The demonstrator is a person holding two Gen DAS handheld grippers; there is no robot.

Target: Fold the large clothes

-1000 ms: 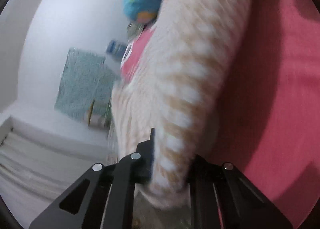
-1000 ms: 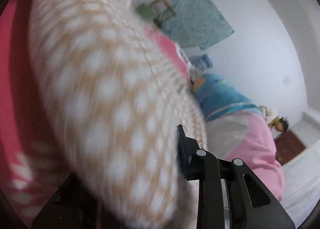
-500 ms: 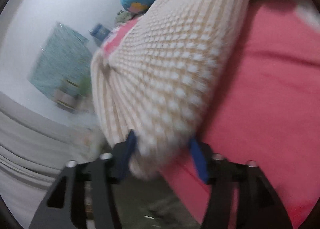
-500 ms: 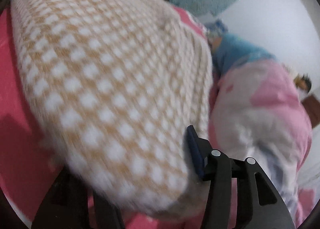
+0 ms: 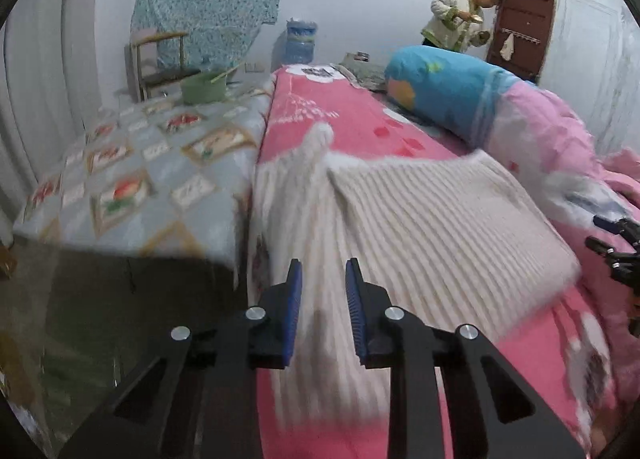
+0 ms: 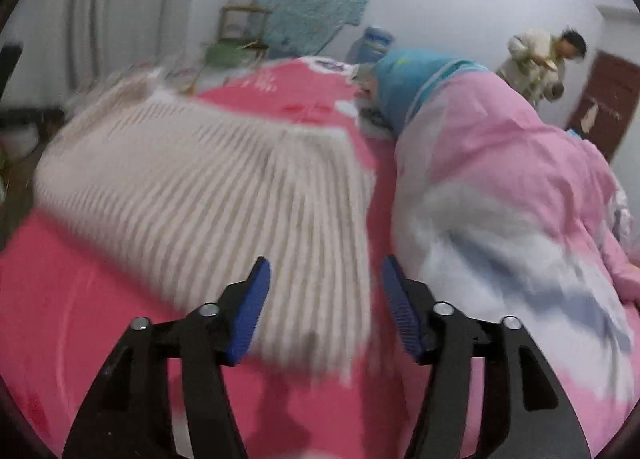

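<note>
Left tool (image 5: 322, 311), jaws closing with nothing pinched, and right tool (image 6: 324, 309), jaws opening and empty, both poised just above a folded cream ribbed sweater (image 5: 420, 227) lying on the pink bedsheet (image 5: 340, 119). Beyond it, a rolled pink-and-blue quilt (image 6: 500, 163); a person (image 5: 460, 19) stands beside the far door (image 5: 520, 31).

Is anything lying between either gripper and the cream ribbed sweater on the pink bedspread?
Nothing visible does. The sweater lies directly ahead of the closing left gripper and the opening right gripper; the rolled quilt sits beside it.
</note>
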